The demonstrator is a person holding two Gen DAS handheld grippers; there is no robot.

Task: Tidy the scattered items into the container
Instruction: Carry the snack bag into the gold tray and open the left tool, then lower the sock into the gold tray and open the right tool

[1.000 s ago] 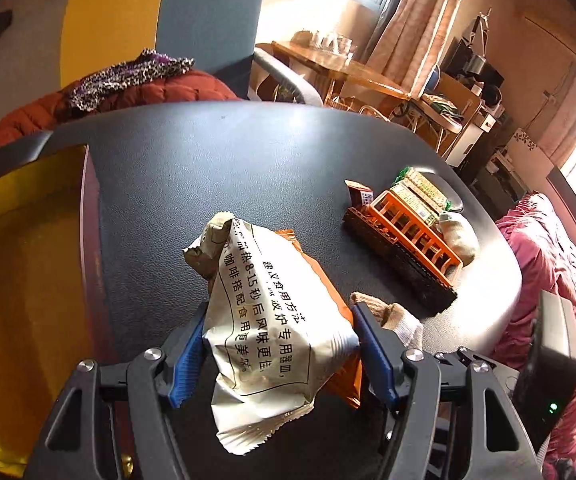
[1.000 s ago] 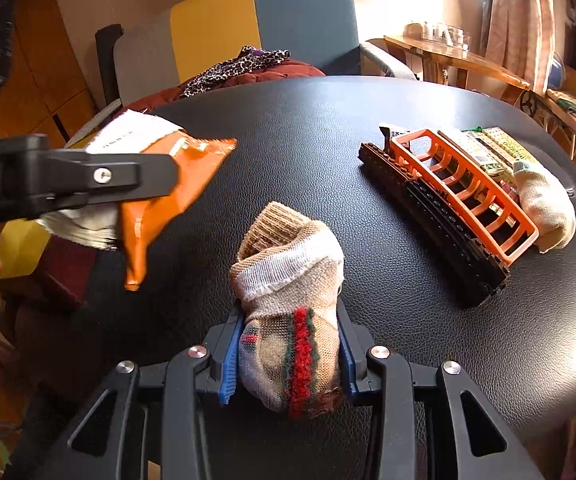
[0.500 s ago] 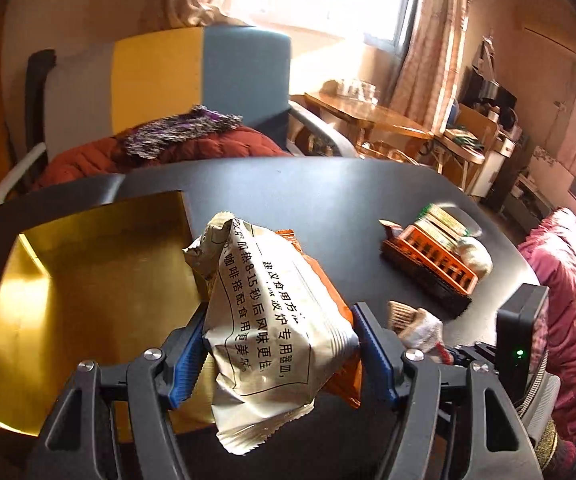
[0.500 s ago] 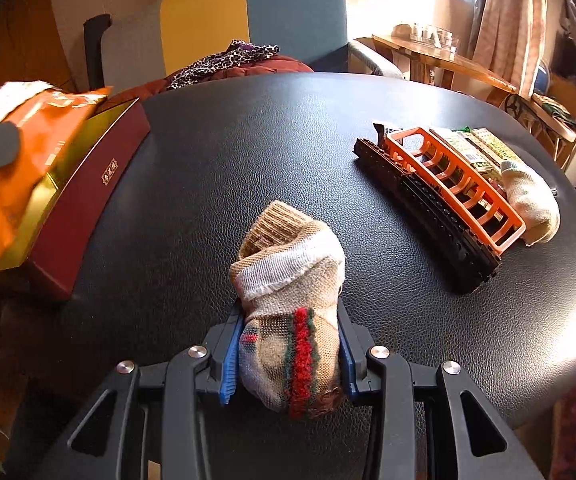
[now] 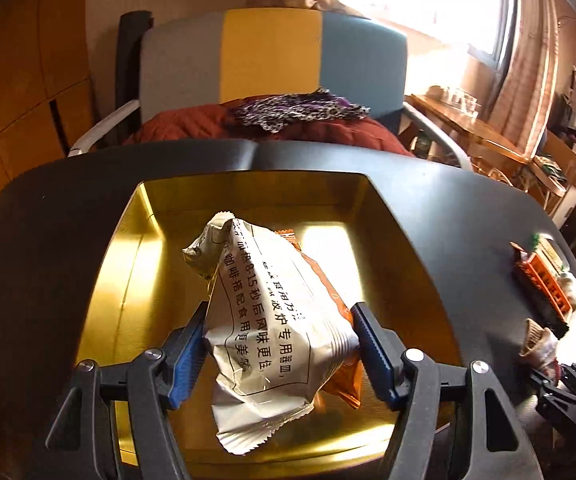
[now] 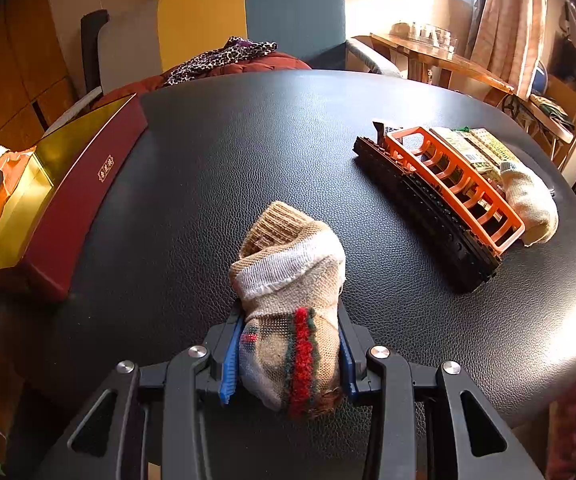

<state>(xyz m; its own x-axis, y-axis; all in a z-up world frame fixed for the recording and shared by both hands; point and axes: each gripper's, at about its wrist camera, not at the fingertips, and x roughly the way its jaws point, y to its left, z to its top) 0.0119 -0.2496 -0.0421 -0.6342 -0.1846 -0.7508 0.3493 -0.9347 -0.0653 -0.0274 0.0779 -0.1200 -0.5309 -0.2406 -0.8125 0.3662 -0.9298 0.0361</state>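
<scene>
A snack packet (image 5: 275, 320) is being clamped between the left gripper's (image 5: 277, 344) fingers above the gold-lined box (image 5: 159, 216); a rolled sock (image 6: 292, 300) is being squeezed by the right gripper (image 6: 288, 354) over the black table (image 6: 247, 128).

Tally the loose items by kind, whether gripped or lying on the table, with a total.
Crinkly white-and-orange snack packet: 1
Rolled knitted socks, beige striped and plain cream: 2
Orange plastic rack: 1
Long black ridged block: 1
Green-printed flat packs: 2
Total: 7

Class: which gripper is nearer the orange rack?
Right. The right gripper faces the orange rack across the table; the left gripper hangs over the gold box.
</scene>
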